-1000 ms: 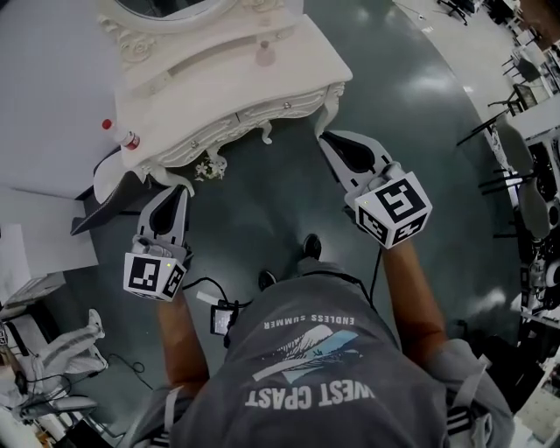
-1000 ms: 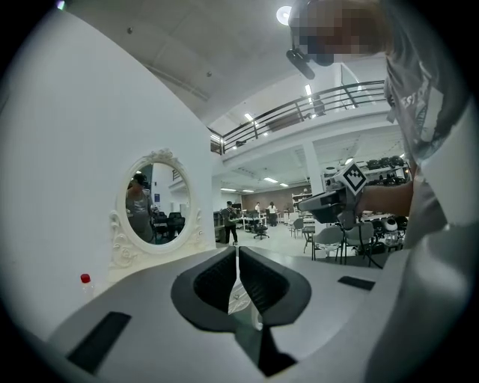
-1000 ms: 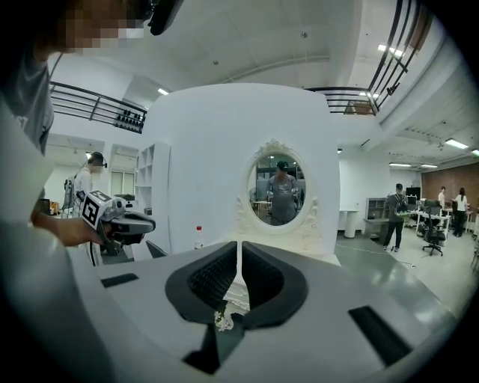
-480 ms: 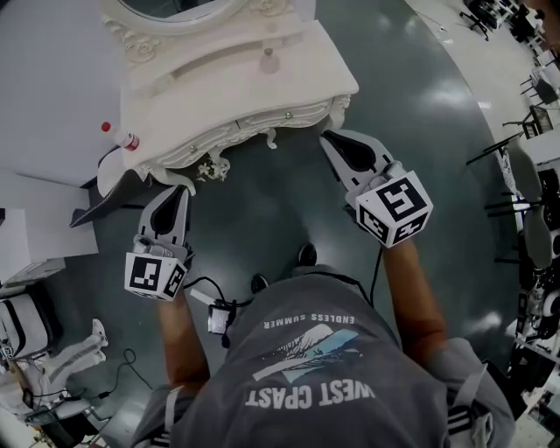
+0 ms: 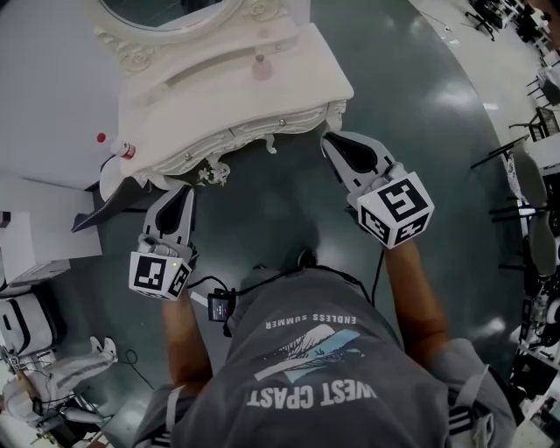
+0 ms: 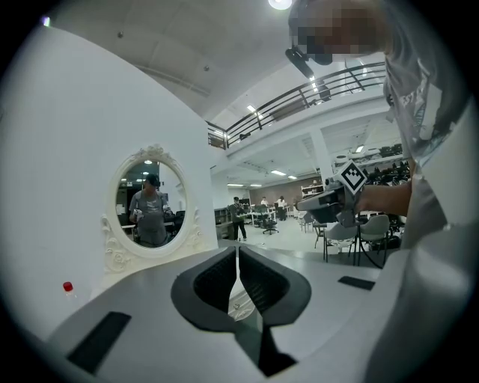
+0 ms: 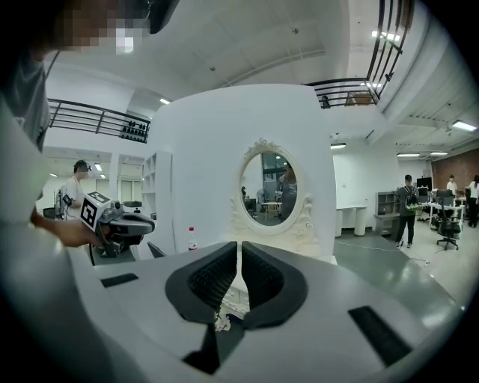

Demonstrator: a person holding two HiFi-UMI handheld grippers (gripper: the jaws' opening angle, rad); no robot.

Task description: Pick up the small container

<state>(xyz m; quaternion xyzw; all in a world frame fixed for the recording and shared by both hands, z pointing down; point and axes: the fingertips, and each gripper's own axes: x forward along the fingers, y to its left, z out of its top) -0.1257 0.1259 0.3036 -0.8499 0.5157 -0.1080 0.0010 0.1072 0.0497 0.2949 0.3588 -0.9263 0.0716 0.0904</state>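
Observation:
The small container, a pale pinkish little bottle, stands on top of the white dressing table, in front of its oval mirror. My left gripper hangs over the floor just short of the table's front left corner. Its jaws are shut with nothing between them. My right gripper is by the table's front right corner, also shut and empty. In the left gripper view, my left gripper points at the mirror. My right gripper does the same in its own view, and both views hide the container.
A clear bottle with a red cap stands at the table's left end. A dark panel leans below that end. White boxes lie at the left, and chairs and desks at the right. A cable and small box hang at my waist.
Both grippers stay shut and keep almost the same place near the table's front. The person's feet have drawn back under the body, and the view has shifted slightly.

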